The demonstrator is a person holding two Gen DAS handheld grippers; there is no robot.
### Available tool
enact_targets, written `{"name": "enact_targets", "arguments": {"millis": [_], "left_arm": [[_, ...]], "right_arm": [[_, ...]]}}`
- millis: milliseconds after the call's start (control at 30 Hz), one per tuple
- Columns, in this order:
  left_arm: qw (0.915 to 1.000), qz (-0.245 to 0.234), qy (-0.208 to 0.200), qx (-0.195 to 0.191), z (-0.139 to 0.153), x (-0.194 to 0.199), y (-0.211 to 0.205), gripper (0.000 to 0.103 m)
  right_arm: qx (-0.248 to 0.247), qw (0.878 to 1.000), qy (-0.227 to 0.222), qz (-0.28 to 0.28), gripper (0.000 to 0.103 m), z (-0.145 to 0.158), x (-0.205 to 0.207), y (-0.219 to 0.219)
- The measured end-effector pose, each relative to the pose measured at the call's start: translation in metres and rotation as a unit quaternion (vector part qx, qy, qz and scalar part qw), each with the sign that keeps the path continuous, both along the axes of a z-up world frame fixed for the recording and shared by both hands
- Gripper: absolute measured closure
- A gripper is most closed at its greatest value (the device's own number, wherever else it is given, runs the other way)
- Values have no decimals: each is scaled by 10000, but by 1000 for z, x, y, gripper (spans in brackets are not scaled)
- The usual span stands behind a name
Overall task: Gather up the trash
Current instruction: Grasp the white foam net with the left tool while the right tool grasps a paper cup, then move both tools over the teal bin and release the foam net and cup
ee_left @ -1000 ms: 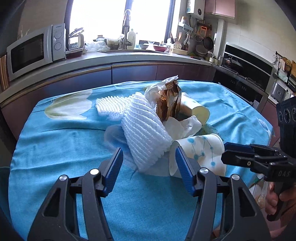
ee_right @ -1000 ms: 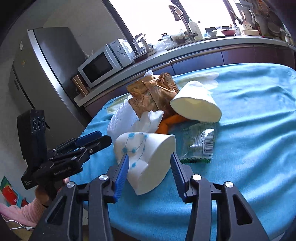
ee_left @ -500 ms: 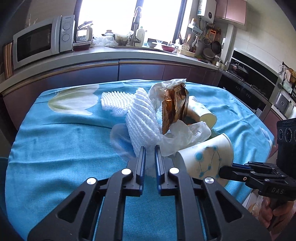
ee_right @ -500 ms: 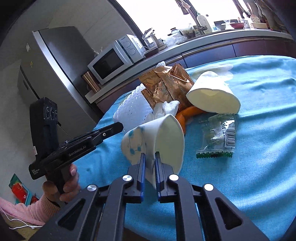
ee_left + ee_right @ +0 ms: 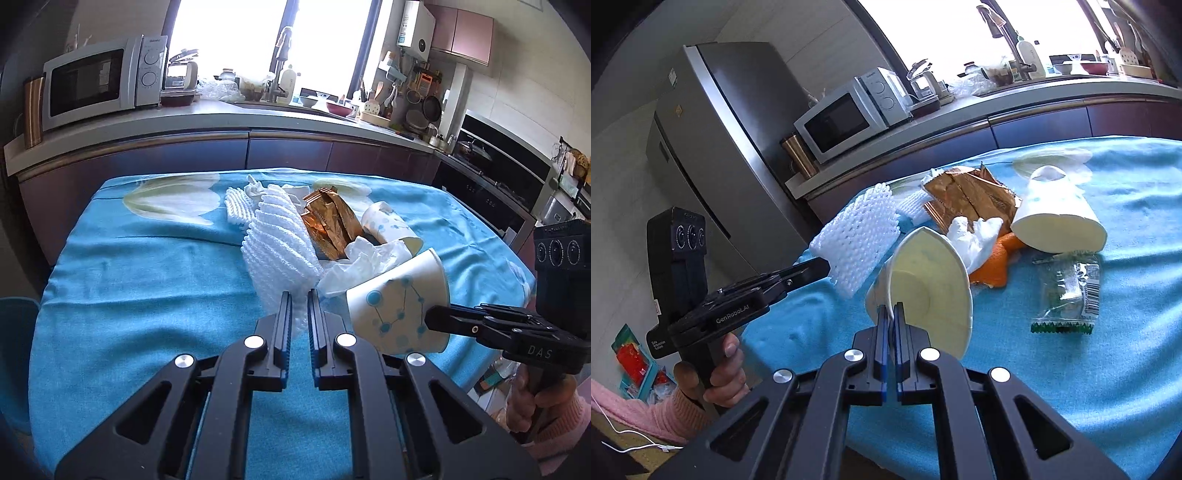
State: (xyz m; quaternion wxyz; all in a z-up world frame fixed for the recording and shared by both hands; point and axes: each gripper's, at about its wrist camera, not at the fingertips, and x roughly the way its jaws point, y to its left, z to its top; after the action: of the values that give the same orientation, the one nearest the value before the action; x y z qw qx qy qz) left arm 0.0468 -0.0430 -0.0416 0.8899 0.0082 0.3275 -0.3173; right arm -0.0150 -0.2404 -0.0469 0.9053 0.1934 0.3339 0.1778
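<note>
Right gripper [image 5: 891, 314] fingers pinching the dotted paper cup [image 5: 400, 310] rim, cup lifted off the blue desk [image 5: 147, 288]; left gripper [image 5: 299, 306] fingers clamped on white foam netting [image 5: 280, 254], beside the trash pile.

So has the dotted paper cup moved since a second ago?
Yes. The dotted paper cup, then lying on the blue tablecloth, is lifted and tipped, pinched by the right gripper.

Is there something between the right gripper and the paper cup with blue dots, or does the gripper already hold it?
Nothing visible stands between them. The right gripper is shut on the wall of the dotted paper cup, which hangs above the blue tablecloth. The left gripper is shut on the white foam net beside it. No bin is in view.
</note>
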Motion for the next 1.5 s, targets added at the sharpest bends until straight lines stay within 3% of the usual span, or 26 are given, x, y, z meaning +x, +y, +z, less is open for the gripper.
{"name": "enact_targets", "arguments": {"millis": [467, 967, 1500], "left_arm": [[9980, 605, -67, -191, 12, -13, 69, 94], [9899, 1383, -85, -297, 17, -27, 137, 94], [9659, 2566, -159, -322, 21, -34, 235, 94]], "right_arm": [[93, 9985, -122, 528, 101, 8, 20, 38], [169, 9906, -253, 1336, 101, 17, 50, 95], [137, 9739, -363, 2238, 101, 25, 88, 172]]}}
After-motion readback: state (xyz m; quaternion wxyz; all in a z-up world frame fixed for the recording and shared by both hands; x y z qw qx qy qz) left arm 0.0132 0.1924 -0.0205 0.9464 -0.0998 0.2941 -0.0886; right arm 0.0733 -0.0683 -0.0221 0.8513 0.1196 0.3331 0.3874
